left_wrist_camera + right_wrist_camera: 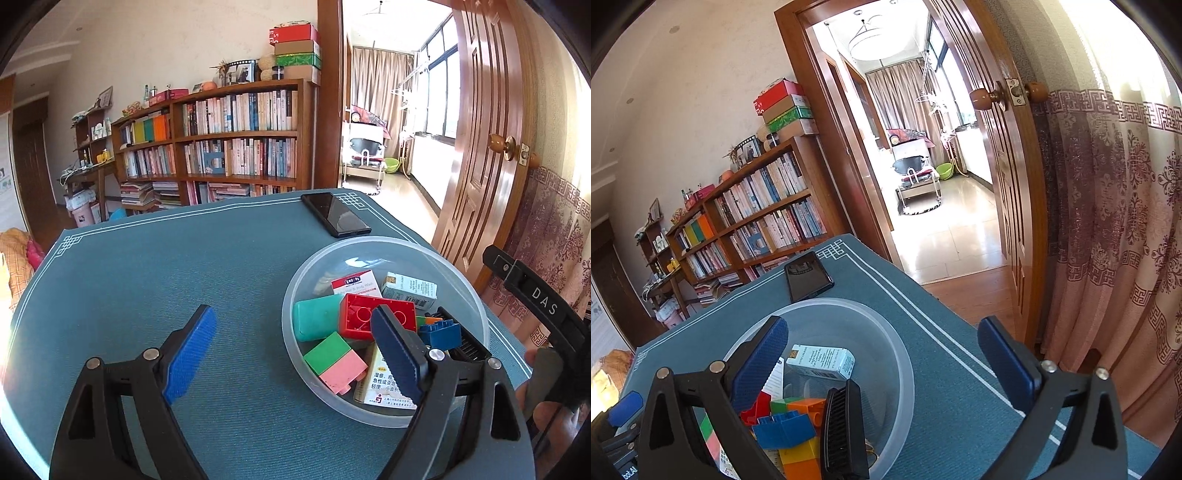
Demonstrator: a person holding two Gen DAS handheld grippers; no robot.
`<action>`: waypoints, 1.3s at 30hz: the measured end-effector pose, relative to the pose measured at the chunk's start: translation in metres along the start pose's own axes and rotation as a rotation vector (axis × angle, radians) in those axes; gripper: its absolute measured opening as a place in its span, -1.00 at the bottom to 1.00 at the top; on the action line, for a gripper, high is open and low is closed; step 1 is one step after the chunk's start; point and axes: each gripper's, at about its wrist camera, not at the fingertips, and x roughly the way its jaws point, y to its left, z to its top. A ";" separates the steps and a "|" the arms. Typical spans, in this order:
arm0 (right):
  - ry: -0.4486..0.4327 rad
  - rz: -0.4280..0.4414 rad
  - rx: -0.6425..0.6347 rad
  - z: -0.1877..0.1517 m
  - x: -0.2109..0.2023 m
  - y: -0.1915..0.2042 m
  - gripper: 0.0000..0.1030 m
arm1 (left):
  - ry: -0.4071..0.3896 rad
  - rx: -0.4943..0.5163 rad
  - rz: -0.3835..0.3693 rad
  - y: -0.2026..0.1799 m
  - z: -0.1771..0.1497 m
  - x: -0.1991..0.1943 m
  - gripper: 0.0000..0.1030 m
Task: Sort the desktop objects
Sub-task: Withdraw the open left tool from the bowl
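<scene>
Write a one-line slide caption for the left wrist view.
Open left tongs hold nothing above the blue mat, beside a clear bowl filled with toy bricks and small boxes; a phone lies behind it.

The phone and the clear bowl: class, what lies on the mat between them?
Nothing: in the left wrist view, only bare mat separates the phone from the bowl.

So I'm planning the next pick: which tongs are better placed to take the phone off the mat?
Probably the left tongs: open, empty, over bare mat. The phone lies beyond the bowl; the right tongs straddle its rim.
</scene>
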 end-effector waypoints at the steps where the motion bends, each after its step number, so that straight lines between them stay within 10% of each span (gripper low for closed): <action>1: -0.005 0.000 0.002 0.000 -0.001 0.000 1.00 | 0.003 0.000 0.003 -0.001 -0.001 -0.002 0.72; 18: 0.010 -0.016 -0.055 -0.014 -0.036 -0.009 1.00 | 0.089 0.007 0.062 -0.005 -0.025 -0.013 0.72; 26: 0.133 0.047 -0.264 -0.039 -0.053 0.005 1.00 | 0.129 -0.078 -0.159 0.002 -0.027 -0.018 0.72; 39: 0.204 0.115 -0.385 -0.080 -0.077 0.012 1.00 | 0.114 -0.027 -0.107 -0.015 -0.028 -0.023 0.72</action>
